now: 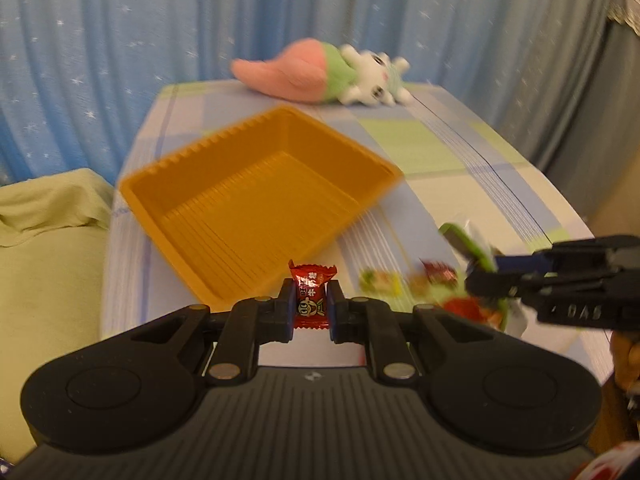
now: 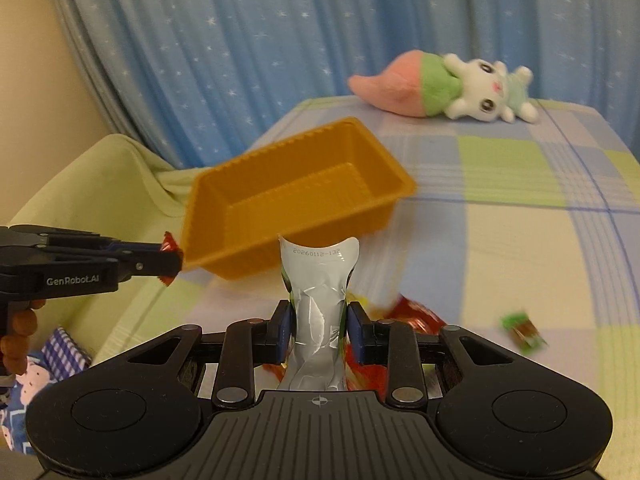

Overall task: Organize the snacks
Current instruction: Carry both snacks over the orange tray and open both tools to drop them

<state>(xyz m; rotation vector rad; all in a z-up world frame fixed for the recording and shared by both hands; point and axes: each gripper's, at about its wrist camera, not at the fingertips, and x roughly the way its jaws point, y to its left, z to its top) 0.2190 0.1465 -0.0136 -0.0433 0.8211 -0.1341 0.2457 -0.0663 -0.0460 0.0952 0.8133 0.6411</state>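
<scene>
My left gripper [image 1: 312, 300] is shut on a small red wrapped candy [image 1: 313, 296], held just in front of the near corner of an orange plastic tray [image 1: 208, 184]. In the right wrist view that gripper [image 2: 170, 258] comes in from the left with the red candy [image 2: 170, 242] at its tip, beside the tray [image 2: 224, 184]. My right gripper [image 2: 318, 320] is shut on a silver snack packet [image 2: 318, 288] that stands upright between the pads. The same packet shows green [image 1: 468, 242] at the tip of the right gripper [image 1: 486, 270] in the left wrist view. Inside, the tray holds nothing.
Loose snacks lie on the checked tablecloth [image 2: 520, 248]: red wrappers [image 2: 416, 316] under the right gripper, a green packet [image 2: 524, 330], small yellow-green sweets [image 1: 380, 282]. A plush toy [image 2: 440, 84] lies at the far edge before blue curtains. A green-covered seat [image 1: 48, 240] stands left of the table.
</scene>
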